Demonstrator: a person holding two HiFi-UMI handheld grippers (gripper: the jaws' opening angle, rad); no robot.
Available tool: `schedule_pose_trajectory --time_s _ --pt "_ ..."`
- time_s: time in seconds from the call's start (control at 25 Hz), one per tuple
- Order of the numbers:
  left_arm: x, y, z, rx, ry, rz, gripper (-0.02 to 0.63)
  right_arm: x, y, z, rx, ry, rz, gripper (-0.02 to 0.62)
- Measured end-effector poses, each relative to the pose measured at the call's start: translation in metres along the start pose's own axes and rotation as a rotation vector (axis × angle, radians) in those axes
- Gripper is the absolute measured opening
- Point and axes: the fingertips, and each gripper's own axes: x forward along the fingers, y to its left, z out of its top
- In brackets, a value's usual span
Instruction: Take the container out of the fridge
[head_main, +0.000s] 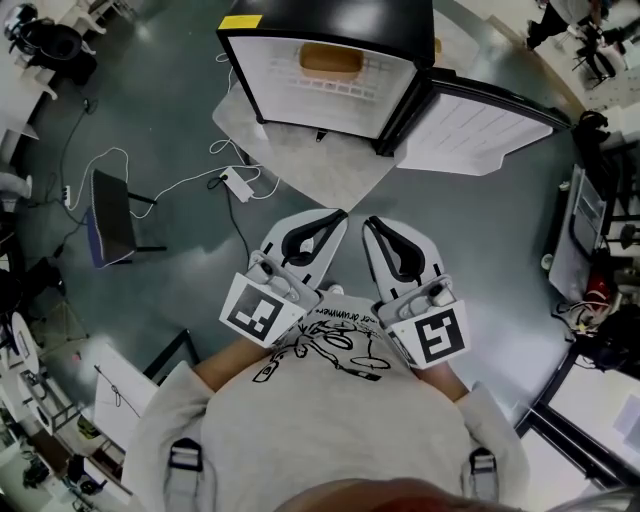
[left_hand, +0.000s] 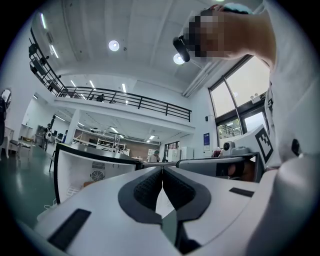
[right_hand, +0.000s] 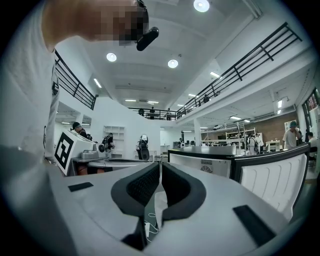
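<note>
A small black fridge (head_main: 330, 18) stands on the floor ahead of me with its door (head_main: 485, 130) swung open to the right. On an upper shelf of its white inside lies an orange container (head_main: 331, 60). My left gripper (head_main: 340, 214) and right gripper (head_main: 368, 221) are side by side, well short of the fridge, both shut with nothing between the jaws. The left gripper view has its shut jaw tips (left_hand: 162, 170) aimed level, with the fridge (left_hand: 85, 167) to the left. In the right gripper view, past the shut tips (right_hand: 160, 165), the fridge (right_hand: 215, 160) stands to the right.
The fridge sits on a grey mat (head_main: 300, 165). A white power strip (head_main: 240, 184) with trailing cables lies on the floor to the left, near a dark stand (head_main: 112, 215). A cluttered bench (head_main: 590, 230) runs along the right side.
</note>
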Motion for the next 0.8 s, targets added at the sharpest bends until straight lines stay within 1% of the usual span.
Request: schedule_pose_trajectory --time_s 0.28,0.4,0.56,0.8 --pt "0.008 0.043 0.007 -0.004 0.004 -0.021 0.017 0.042 -0.008 0.008 -0.009 0.001 -0.023 0.037" --pt "0.01 0.063 0.01 -0.011 0.003 -0.029 0.015 0.063 -0.011 0.016 -0.013 -0.019 -0.04 0.037" --pt "0.013 0.088 0.012 -0.014 0.011 -0.043 0.017 0.086 -0.012 0.015 -0.011 0.005 -0.04 0.037" --pt "0.018 0.122 0.015 -0.011 0.013 -0.059 0.017 0.12 -0.016 0.019 -0.014 -0.002 -0.054 0.037"
